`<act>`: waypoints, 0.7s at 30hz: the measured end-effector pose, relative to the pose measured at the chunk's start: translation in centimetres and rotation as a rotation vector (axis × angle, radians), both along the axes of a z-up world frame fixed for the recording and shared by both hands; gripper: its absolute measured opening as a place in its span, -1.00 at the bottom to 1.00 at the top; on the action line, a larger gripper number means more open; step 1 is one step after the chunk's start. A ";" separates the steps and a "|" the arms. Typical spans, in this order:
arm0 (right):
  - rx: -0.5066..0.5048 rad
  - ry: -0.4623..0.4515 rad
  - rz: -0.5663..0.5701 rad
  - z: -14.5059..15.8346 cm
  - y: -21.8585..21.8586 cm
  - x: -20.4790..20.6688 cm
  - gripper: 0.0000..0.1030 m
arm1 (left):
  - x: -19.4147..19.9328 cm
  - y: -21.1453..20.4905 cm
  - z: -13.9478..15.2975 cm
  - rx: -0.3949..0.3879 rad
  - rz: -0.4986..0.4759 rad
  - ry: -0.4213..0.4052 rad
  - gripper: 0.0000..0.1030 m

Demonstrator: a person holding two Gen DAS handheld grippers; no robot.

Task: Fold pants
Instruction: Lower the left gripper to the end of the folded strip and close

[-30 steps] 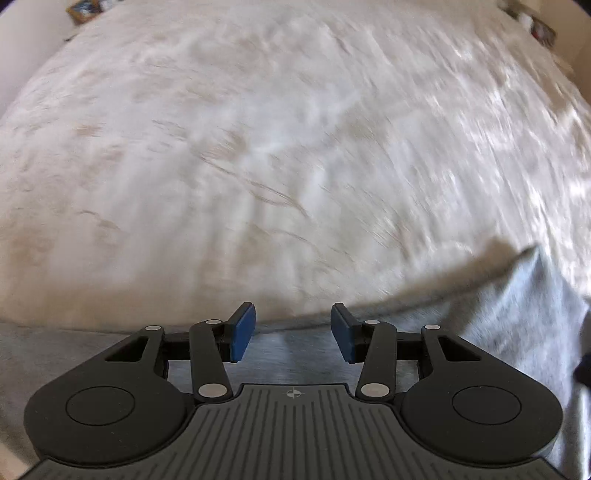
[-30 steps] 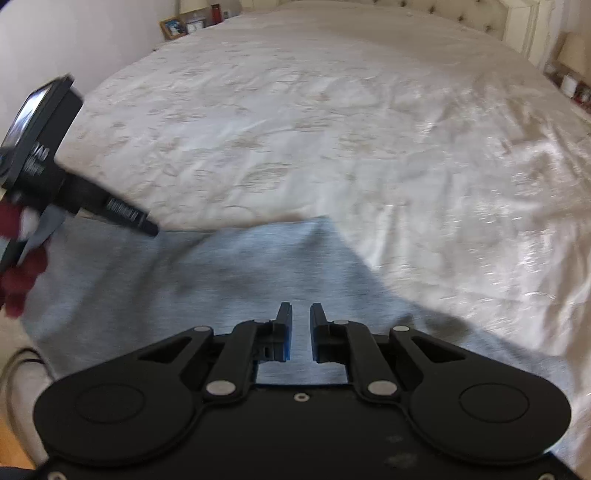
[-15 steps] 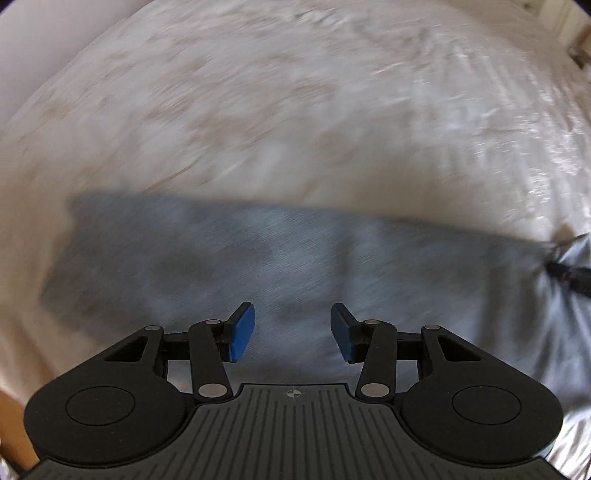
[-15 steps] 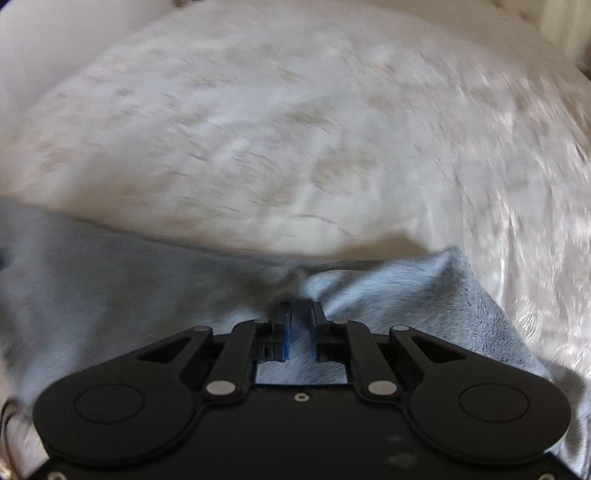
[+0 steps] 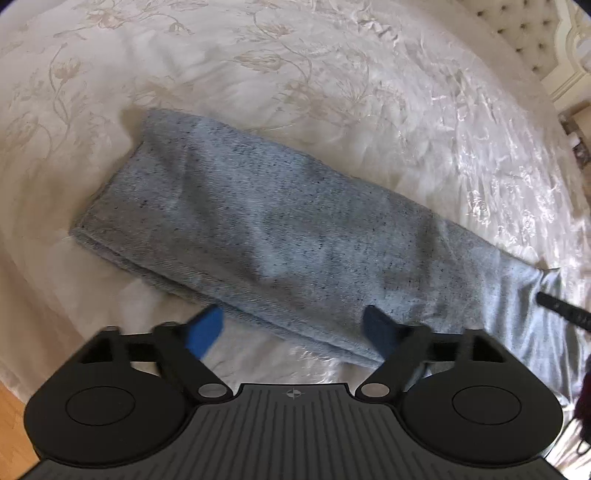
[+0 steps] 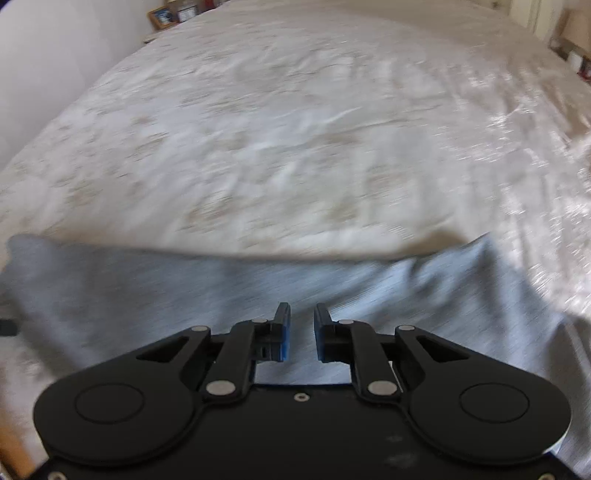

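- The cream satin bedspread with a pale embroidered flower pattern (image 5: pixel 332 66) covers the whole bed and fills both views; it looks slick, so in my judgement folded cloth could slide on it if tugged sideways.
- The light grey-blue speckled knit pants (image 5: pixel 280 229) lie on the bedspread near its front edge, laid double into a long band that runs from upper left to lower right in the left wrist view, with layered edges showing at the left end. In the right wrist view the same cloth (image 6: pixel 229 295) spreads under and ahead of the tool, blurred.
- The left gripper (image 5: pixel 291 332) hovers over the near long edge of the pants, its jaws spread wide and empty, blue pads on either side of that edge.
- The right gripper (image 6: pixel 301 328) sits low over the cloth, jaws drawn to a narrow gap; I see nothing clamped between them, though blur hides the detail.
- Risks, as I judge them: a pinch that takes only the top layer would pull the band apart; lifting one end alone could drag the band askew; the front edge of the bed is close, so the cloth might slip off.
- A small framed picture (image 6: pixel 162 16) stands far back; no writing or brand can be read anywhere.
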State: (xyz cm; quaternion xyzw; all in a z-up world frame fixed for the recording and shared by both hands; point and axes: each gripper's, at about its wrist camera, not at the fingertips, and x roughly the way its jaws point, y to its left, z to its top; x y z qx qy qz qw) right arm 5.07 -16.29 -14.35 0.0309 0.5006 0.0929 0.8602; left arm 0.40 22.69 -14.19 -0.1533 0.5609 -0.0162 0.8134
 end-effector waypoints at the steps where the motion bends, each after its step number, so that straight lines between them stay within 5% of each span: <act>1: 0.010 0.006 0.011 0.1 1.1 -0.6 -0.68 | -0.1 0.3 0.0 -0.007 -0.004 0.002 0.83; 5: 0.041 0.025 0.056 0.4 5.0 -2.2 -0.65 | -0.5 2.0 -0.4 0.000 0.007 0.003 0.85; 12: 0.044 0.025 0.121 1.6 10.2 -3.5 -0.62 | 0.4 5.7 -2.3 -0.097 0.106 -0.003 0.89; 21: 0.037 0.007 0.122 3.3 12.5 -4.6 -0.58 | 1.9 8.1 -4.5 -0.171 0.171 -0.056 0.89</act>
